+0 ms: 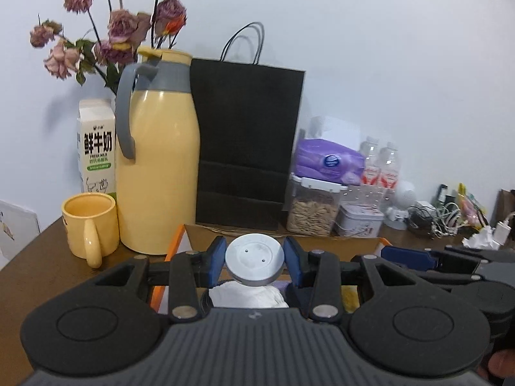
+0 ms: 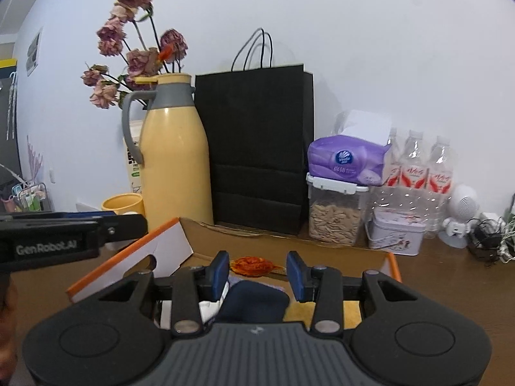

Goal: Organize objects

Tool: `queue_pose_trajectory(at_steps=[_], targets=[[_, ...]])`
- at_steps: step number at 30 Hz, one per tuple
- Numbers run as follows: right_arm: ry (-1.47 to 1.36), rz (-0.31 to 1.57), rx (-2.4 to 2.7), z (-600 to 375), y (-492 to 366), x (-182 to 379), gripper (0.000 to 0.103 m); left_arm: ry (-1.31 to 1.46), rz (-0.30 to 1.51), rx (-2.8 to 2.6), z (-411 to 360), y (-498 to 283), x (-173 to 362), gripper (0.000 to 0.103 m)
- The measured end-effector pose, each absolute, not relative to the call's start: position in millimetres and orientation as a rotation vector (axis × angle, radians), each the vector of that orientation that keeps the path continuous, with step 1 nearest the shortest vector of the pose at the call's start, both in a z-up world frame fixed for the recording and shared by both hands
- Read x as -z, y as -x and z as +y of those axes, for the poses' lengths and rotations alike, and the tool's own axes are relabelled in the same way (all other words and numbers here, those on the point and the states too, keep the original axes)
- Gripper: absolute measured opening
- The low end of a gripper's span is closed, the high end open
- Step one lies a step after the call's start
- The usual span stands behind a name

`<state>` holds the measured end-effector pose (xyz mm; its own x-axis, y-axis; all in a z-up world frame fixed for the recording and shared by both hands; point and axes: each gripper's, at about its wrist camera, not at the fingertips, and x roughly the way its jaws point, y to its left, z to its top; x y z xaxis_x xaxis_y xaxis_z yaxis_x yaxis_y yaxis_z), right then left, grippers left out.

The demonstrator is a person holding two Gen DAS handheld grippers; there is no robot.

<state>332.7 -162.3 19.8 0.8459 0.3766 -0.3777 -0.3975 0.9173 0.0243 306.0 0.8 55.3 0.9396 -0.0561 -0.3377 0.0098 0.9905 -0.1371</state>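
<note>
Grey metal disc: round, flat-topped, two small holes in its face. It is gripped between the blue pads of the left gripper, which are closed against its rim on both sides. The disc is held over an open cardboard box with orange-edged flaps.

Box contents, as seen below the grippers: a white cloth, a dark blue cloth, and an orange-red item lying toward the far side. What the orange-red item is cannot be told.

Right gripper: jaws are set partly apart, and nothing is seen pressed between the pads. It is held over the box to the right of the left gripper, above the dark blue cloth.

Brown table, far row against the white wall, left to right:
- milk carton, with dried pink flowers behind it
- yellow mug, nearer than the carton, handle turned toward the camera
- yellow flask with grey collar and handle, just right of the mug
- black paper bag, upright, touching the flask
- clear tub of seeds, with a purple tissue pack laid on its lid
- small tin
- water bottles behind the tin
- white speaker and tangled cables, far right
</note>
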Motion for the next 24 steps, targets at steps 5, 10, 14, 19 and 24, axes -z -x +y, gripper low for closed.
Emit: queue_pose_trajectory(at_steps=[5, 10, 14, 19, 24], targets=[[0.047, 0.434, -0.386, -160.0, -350.0, 0.8, 0.038, 0.113, 0.398, 0.012, 3.7, -325.9, -36.3, 0.04], [0.045, 0.479, -0.382, -166.8, -354.4, 15.0, 0.038, 0.078, 0.402, -0.009, 3.6, -326.9, -29.6, 0.054], [0.046, 0.494, -0.367, -171.2, -351.8, 19.1, 0.059, 0.071, 0.362, -0.029, 4.2, -320.8, -33.5, 0.091], [0.045, 0.47, -0.345, -174.9, -347.3, 15.5, 0.099, 0.093, 0.35, -0.061, 8.3, -319.9, -37.4, 0.103], [0.038, 0.48, -0.334, -176.4, -348.6, 14.8, 0.103, 0.096, 0.345, -0.063, 8.2, -317.5, -38.8, 0.103]])
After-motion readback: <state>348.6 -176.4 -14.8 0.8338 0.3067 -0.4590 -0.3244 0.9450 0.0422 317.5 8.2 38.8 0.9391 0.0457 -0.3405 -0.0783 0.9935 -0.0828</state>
